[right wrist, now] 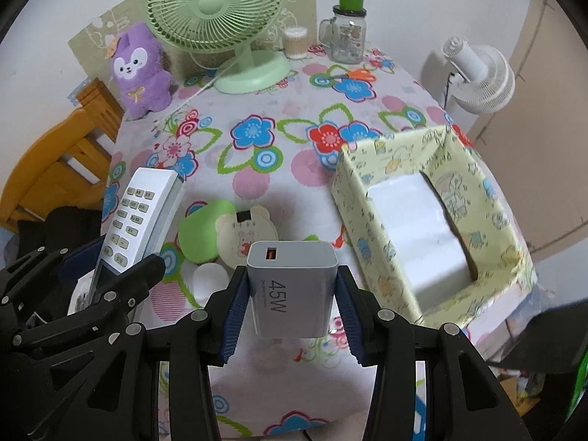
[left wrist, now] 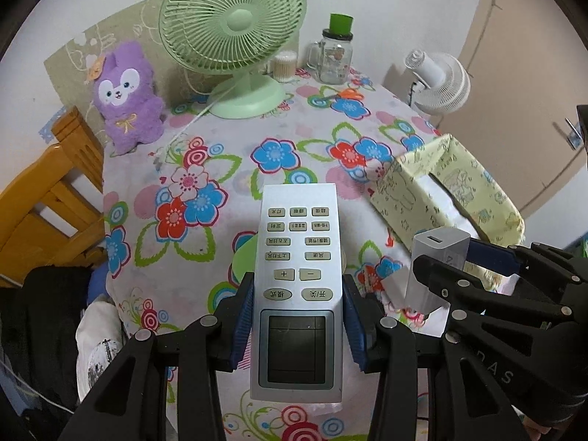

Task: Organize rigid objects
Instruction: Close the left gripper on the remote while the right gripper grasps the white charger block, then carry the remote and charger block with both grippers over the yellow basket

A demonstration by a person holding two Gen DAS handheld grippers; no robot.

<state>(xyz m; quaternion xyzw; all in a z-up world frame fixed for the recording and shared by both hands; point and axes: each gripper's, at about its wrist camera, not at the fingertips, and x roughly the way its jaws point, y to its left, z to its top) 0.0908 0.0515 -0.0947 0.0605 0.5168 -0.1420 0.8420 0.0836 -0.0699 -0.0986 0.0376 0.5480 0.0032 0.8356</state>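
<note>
**Silver remote in left gripper, grey charger in right, both off the table**

Left wrist view:
- Silver remote control (left wrist: 297,286) sits lengthwise between the blue pads of the left gripper (left wrist: 298,325), jaws clamped on its long edges near the display end. Button end points away from the camera, display end nearest it.
- Remote is held above the floral tablecloth (left wrist: 220,169), not touching it.
- Right gripper (left wrist: 474,261) enters from the lower right, jaws closed on the grey charger (left wrist: 433,264), USB port facing up.
- Pale yellow patterned box (left wrist: 452,183) sits at the table's right edge, open-topped, white inside.
- Back of table: green desk fan (left wrist: 235,36), purple plush toy (left wrist: 126,95) left of it, glass jar (left wrist: 334,55) with green cap to its right, cotton swab tub (left wrist: 283,64) between fan and jar.
- White clip fan (left wrist: 439,81) beyond the right edge. Wooden chair (left wrist: 51,191) at left.

Right wrist view:
- Charger (right wrist: 292,286), marked 45W, is gripped on its two side faces by the right gripper (right wrist: 292,316), jaws pressed onto it. Port end away from the camera, held above the cloth.
- Yellow box (right wrist: 433,228) is just to the right of the charger, apart from it.
- Left gripper (right wrist: 110,268) at lower left, with the remote (right wrist: 141,213) tilted up from it.
- Green round item (right wrist: 204,228) and bear-shaped item (right wrist: 246,235) lie touching on the cloth beyond the charger; a small white round object (right wrist: 207,279) is nearer. Cannot tell what they are.
</note>
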